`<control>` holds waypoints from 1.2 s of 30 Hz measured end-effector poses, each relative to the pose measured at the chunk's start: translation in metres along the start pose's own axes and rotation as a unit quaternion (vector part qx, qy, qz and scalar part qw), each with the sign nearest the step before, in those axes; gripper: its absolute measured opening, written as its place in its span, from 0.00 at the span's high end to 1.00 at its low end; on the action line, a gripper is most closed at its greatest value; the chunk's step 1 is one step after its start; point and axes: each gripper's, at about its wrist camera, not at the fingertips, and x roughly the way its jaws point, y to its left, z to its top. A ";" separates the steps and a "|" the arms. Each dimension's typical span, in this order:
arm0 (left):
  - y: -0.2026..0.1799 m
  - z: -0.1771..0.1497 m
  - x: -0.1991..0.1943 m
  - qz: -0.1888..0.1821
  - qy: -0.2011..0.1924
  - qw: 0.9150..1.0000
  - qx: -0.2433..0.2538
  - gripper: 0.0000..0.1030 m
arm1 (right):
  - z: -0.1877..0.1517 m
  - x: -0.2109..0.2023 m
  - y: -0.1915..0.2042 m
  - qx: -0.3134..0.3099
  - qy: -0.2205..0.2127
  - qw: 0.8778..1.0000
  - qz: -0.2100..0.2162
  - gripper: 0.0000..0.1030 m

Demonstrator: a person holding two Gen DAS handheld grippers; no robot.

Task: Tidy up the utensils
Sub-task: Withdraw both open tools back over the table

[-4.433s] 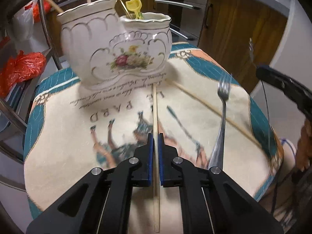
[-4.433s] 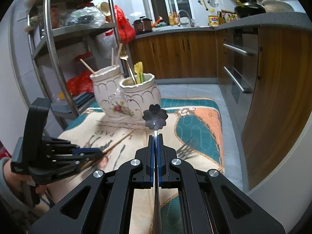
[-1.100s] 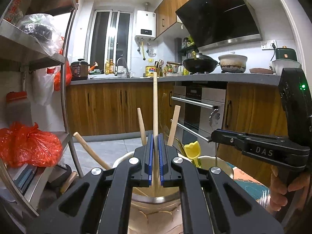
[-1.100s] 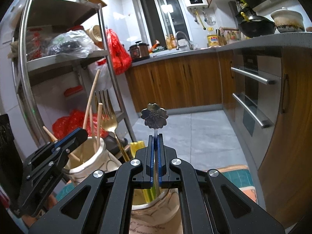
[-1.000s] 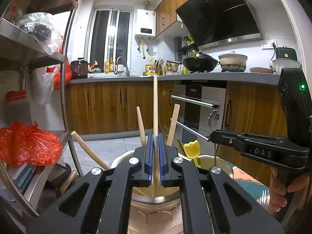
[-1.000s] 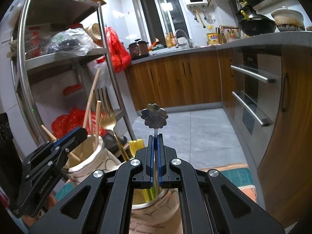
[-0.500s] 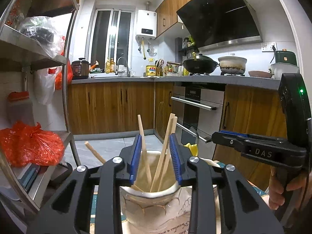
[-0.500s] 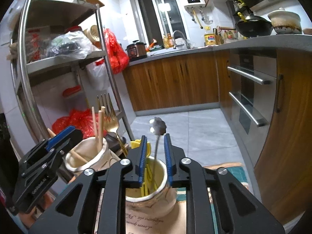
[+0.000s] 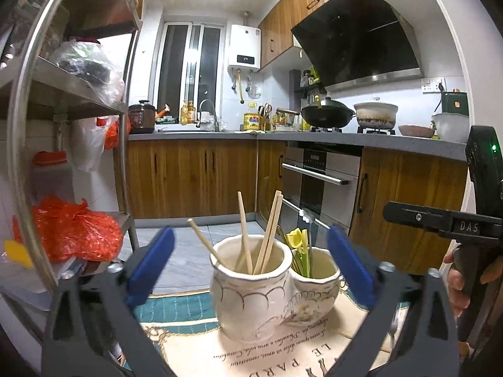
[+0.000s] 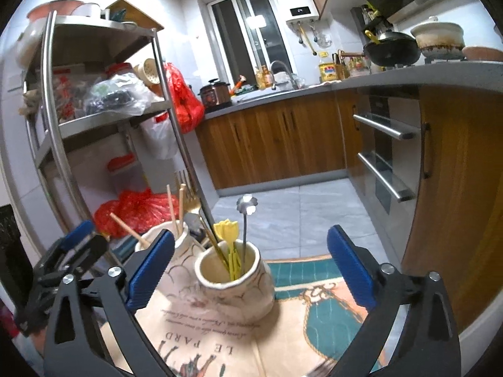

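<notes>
Double ceramic holder point(image 9: 261, 295) stands on printed tablecloth point(image 9: 251, 358), far of both tools. We see chopsticks point(image 9: 267, 229) in left pot, flower-topped spoon point(image 10: 246, 216) in right pot. Left gripper point(image 9: 250, 264) and right gripper point(image 10: 250, 267): jaws just opened wide, nothing between pads.

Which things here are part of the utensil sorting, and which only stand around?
Part of the job:
- double ceramic holder
- chopsticks in its taller cup
- flower-topped spoon and yellow picks in its lower cup
- fork lying on the cloth

Standing around:
- red bag
- wok
- metal rack
</notes>
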 end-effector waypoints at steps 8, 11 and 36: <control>0.003 -0.004 -0.035 -0.002 0.011 1.000 -0.008 0.05 | -0.014 -0.036 0.005 -0.029 -0.003 0.999 -0.021 0.05; 0.005 -0.010 -0.043 0.002 0.019 1.000 -0.010 0.05 | -0.021 -0.044 0.003 -0.024 0.001 0.999 -0.024 0.05; 0.006 -0.067 -0.048 0.002 0.108 0.994 -0.034 0.05 | -0.080 -0.058 -0.010 -0.025 0.059 0.995 -0.073 0.05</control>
